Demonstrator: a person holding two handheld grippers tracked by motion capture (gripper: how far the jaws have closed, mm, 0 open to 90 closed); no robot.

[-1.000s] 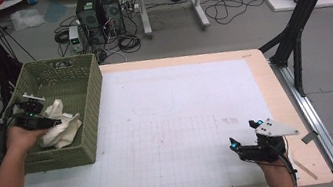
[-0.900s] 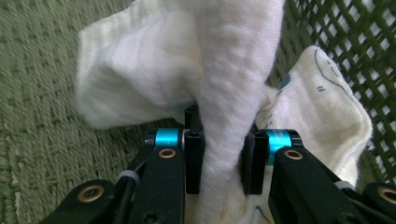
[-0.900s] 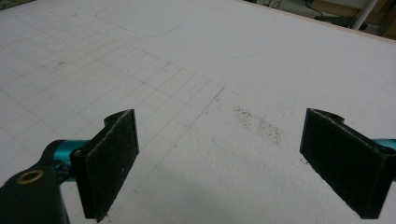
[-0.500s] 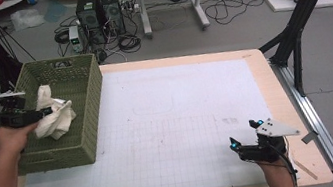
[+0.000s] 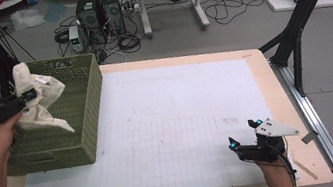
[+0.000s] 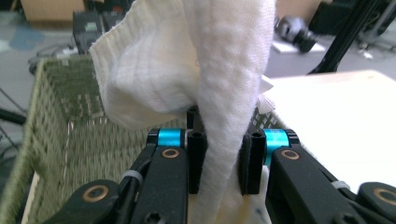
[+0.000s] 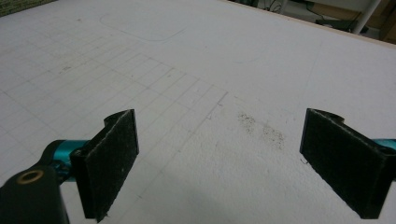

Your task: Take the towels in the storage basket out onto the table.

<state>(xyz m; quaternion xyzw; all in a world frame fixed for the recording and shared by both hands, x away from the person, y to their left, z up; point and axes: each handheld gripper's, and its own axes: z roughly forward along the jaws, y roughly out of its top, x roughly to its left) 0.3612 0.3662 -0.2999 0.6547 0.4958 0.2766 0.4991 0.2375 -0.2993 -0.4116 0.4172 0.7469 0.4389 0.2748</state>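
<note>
Left gripper (image 6: 218, 161) clamps a white cloth (image 5: 38, 101) hanging lengthwise above the green basket (image 5: 87, 111); right gripper (image 7: 219, 163) gapes.

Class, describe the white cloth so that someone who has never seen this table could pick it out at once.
Start at the green woven basket on the table's left edge. Above its open top, the left gripper pinches a crumpled white cloth, lifted and hanging. It is the one soft, pale thing there.
</note>
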